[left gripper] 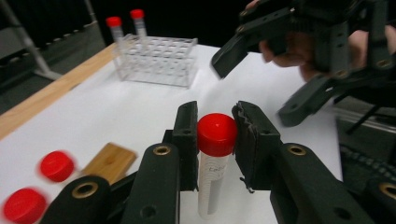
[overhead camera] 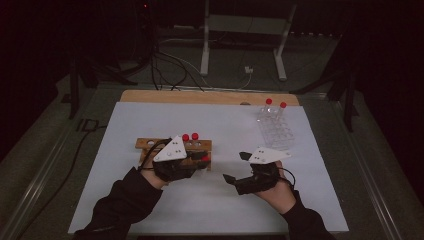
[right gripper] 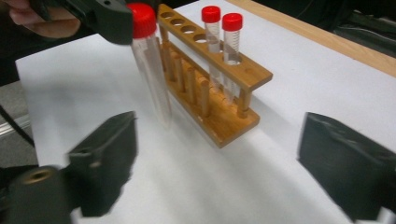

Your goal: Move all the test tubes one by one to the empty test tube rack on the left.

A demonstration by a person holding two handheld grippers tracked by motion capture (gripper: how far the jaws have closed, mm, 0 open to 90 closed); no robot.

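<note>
One red-capped tube (left gripper: 214, 163), light, slick and probably brittle plastic, hangs clamped at its cap in my left hand-held gripper (left gripper: 215, 135) beside the wooden rack (right gripper: 219, 88) on the table (overhead camera: 220, 200); my right hand-held gripper (right gripper: 219, 158) gapes empty.

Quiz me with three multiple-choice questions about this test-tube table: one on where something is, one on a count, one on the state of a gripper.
1. Where is the clear plastic rack?
A. at the table's far right
B. at the near left corner
C. on the floor

2. How many capped tubes stand in the wooden rack?
A. none
B. two
C. five

3. What is the left gripper doing?
A. hanging open over nothing
B. clamping the wooden rack
C. gripping a red-capped tube by its cap

Answers:
1 A: the high view shows it far right, two tubes in it.
2 B: the right gripper view shows two red caps there.
3 C: the left gripper view shows both jaws against the cap.
</note>
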